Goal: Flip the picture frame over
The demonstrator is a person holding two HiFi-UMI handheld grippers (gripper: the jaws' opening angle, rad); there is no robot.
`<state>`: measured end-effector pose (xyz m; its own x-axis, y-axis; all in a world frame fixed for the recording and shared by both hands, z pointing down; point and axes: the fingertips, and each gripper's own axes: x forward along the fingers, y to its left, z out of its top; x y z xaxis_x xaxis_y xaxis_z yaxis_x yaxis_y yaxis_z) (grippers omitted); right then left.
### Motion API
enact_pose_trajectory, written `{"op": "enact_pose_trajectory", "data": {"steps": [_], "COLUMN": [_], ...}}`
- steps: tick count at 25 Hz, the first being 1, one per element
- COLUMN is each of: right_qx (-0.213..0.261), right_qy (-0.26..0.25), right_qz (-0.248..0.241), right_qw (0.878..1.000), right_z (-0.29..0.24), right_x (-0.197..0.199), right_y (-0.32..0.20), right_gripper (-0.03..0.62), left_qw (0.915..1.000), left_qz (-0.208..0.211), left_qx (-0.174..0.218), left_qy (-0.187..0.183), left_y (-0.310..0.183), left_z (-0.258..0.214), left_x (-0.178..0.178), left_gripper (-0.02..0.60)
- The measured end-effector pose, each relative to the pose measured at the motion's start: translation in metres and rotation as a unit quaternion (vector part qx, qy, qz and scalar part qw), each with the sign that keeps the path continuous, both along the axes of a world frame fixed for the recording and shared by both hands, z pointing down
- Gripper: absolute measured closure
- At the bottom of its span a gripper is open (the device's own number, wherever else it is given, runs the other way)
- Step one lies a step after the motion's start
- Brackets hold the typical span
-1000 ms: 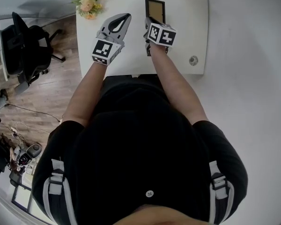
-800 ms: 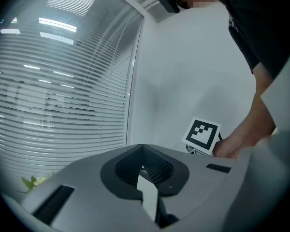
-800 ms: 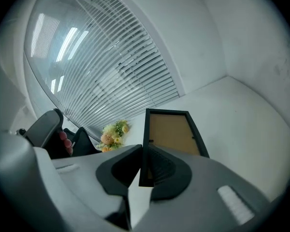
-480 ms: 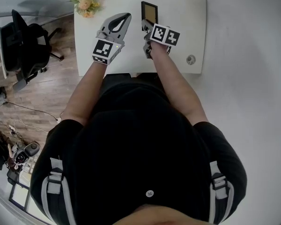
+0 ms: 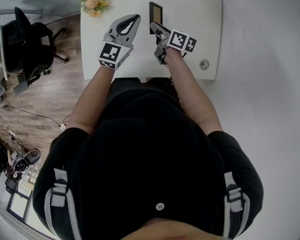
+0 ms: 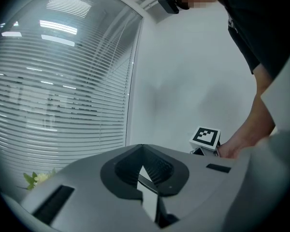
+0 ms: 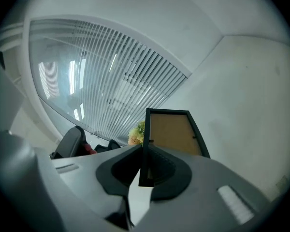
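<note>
The picture frame (image 5: 155, 14), black-edged with a brown backing (image 7: 174, 132), is held raised on its edge over the white table (image 5: 200, 14), its back turned to the right. My right gripper (image 5: 158, 29) is shut on the frame's near edge, which runs between the pads (image 7: 146, 168). My left gripper (image 5: 133, 18) hovers just left of the frame, apart from it, with its fingertips together and nothing held (image 6: 144, 166). The right gripper's marker cube (image 6: 205, 137) shows in the left gripper view.
A bunch of flowers (image 5: 93, 1) lies at the table's far left corner. A small round disc (image 5: 204, 64) sits near the front right corner. A black office chair (image 5: 27, 41) stands on the wooden floor to the left. Window blinds (image 7: 111, 76) lie beyond.
The right gripper has rolled and tipped the frame up onto its edge, so it looks narrower and sits slightly further left. The left gripper has stayed put.
</note>
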<state>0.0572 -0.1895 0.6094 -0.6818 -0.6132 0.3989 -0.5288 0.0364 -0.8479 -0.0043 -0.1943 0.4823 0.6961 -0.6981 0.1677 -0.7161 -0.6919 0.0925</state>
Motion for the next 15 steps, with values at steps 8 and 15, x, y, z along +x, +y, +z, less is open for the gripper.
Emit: {"op": "enact_pose_trajectory", "data": {"steps": [8,15], "right_qx": [-0.019,-0.01], "right_qy": [-0.14,-0.246], "right_qz": [0.027,0.056], "right_qw": [0.99,0.968], "right_z": [0.008,0.014], "right_x": [-0.003,0.004], "right_y": [0.004,0.0], "right_gripper": [0.543,0.543], "left_qw": [1.0,0.9998], "left_qz": [-0.005,-0.003], "left_qx": [-0.008,-0.019], "left_qy": [-0.002,-0.002], "left_y": [0.002,0.001], "left_z": [0.011,0.019], "left_x": [-0.004,-0.002], "left_gripper": [0.577,0.577]}}
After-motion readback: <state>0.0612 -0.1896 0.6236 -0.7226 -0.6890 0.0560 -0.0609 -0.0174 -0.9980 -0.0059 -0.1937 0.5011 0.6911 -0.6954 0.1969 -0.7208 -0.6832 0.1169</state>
